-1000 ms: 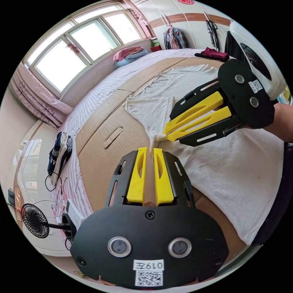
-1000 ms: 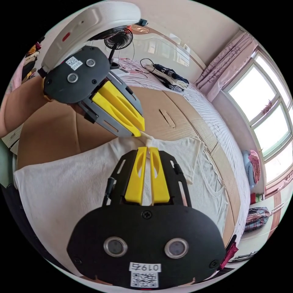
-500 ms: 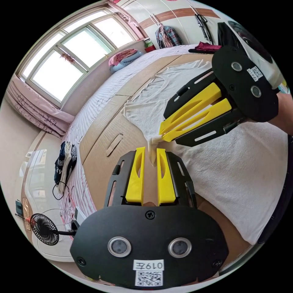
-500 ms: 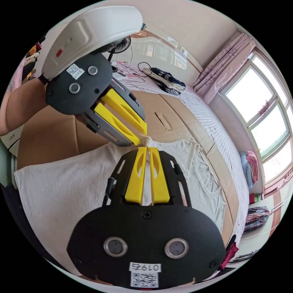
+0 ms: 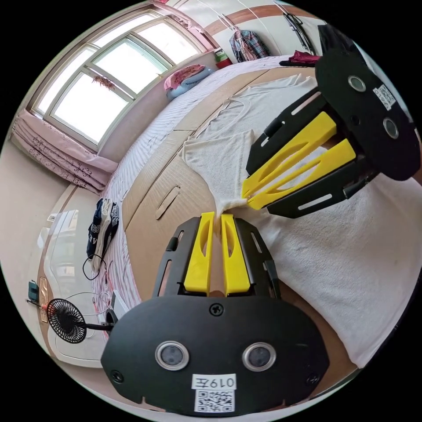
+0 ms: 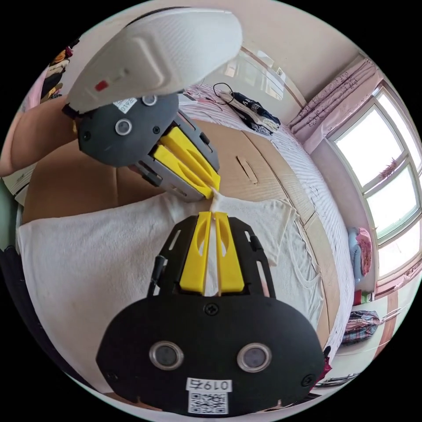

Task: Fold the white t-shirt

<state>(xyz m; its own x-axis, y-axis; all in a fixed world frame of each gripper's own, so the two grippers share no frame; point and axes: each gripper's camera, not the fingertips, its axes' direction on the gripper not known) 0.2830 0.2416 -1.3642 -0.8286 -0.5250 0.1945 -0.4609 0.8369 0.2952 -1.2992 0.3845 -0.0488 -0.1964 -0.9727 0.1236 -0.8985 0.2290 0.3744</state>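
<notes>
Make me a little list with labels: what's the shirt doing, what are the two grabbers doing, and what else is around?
shirt: white t-shirt lies spread on cardboard over a striped bed
pinched spot: a bunched bit of the shirt's edge near a sleeve
left gripper: fingers shut on that bit
right gripper: fingers shut on the same bit, tips almost meeting the left's
nearby: dark clothes, black fan, window

Both cams close above white t-shirt (image 5: 351, 263), facing each other's tool, shared cardboard (image 6: 228, 176)

nubby white cloth t-shirt (image 5: 351, 263) on matt brown cardboard (image 5: 154, 237)
</notes>
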